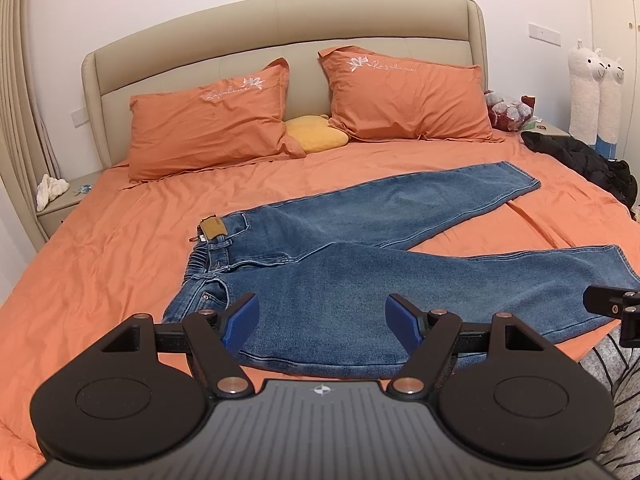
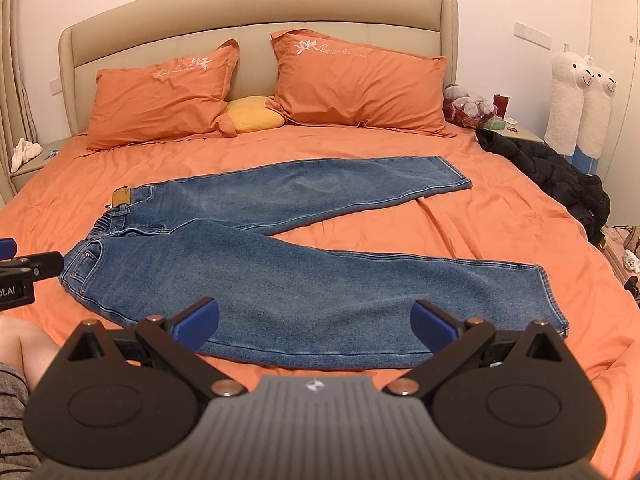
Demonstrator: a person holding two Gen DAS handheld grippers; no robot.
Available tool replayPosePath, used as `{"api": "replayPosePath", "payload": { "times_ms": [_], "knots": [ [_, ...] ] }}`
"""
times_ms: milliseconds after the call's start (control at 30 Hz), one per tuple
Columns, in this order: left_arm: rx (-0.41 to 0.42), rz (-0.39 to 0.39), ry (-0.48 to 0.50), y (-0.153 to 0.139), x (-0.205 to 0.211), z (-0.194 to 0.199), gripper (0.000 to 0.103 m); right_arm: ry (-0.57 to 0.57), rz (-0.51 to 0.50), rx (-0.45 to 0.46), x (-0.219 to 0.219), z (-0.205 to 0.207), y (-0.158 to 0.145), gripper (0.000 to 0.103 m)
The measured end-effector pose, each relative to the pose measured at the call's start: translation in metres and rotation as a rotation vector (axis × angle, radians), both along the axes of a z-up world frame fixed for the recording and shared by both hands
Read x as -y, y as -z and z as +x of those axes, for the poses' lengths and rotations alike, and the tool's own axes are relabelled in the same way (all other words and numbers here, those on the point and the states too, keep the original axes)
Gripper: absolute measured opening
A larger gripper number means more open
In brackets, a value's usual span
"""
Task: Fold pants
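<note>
Blue jeans (image 1: 360,276) (image 2: 280,280) lie flat on the orange bed sheet (image 1: 100,264) (image 2: 500,232), waistband to the left, both legs spread apart toward the right. My left gripper (image 1: 322,322) hovers open above the near leg, close to the hip, holding nothing. My right gripper (image 2: 315,322) is open too, above the near leg's lower half, with blue pads (image 2: 198,322) wide apart. Part of the right gripper (image 1: 616,308) shows at the left wrist view's right edge; part of the left gripper (image 2: 24,272) shows at the right wrist view's left edge.
Two orange pillows (image 1: 208,124) (image 1: 408,96) and a yellow cushion (image 1: 316,132) rest against the beige headboard (image 1: 280,28). A black jacket (image 2: 552,168) lies on the bed's right side. Nightstands flank the bed; alpaca plush toys (image 2: 576,104) stand right. A person's knee (image 2: 24,344) is near left.
</note>
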State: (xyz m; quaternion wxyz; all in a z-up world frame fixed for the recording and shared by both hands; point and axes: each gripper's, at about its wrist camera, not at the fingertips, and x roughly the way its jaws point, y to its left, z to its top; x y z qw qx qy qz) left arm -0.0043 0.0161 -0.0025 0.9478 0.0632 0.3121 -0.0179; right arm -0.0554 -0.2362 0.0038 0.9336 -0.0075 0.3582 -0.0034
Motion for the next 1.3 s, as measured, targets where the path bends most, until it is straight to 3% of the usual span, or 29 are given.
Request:
{"api": "replayPosePath", "payload": {
  "times_ms": [867, 1033, 1100, 1200, 1300],
  "knots": [
    [-0.003, 0.023, 0.017, 0.001, -0.002, 0.002, 0.085, -0.036, 0.010, -0.012, 0.000, 0.006, 0.005, 0.098],
    [0.009, 0.140, 0.078, -0.002, -0.004, 0.014, 0.079, -0.110, 0.059, -0.058, 0.019, 0.021, 0.020, 0.098],
    [0.023, 0.229, 0.123, -0.002, -0.003, 0.020, 0.074, -0.142, 0.070, -0.073, 0.031, 0.029, 0.029, 0.098],
    [0.040, 0.348, 0.184, -0.004, -0.005, 0.029, 0.073, -0.187, 0.051, -0.088, 0.047, 0.042, 0.040, 0.090],
    [0.025, 0.440, 0.259, -0.001, -0.015, 0.041, 0.073, -0.211, -0.031, -0.134, 0.055, 0.061, 0.051, 0.076]
  ]
}}
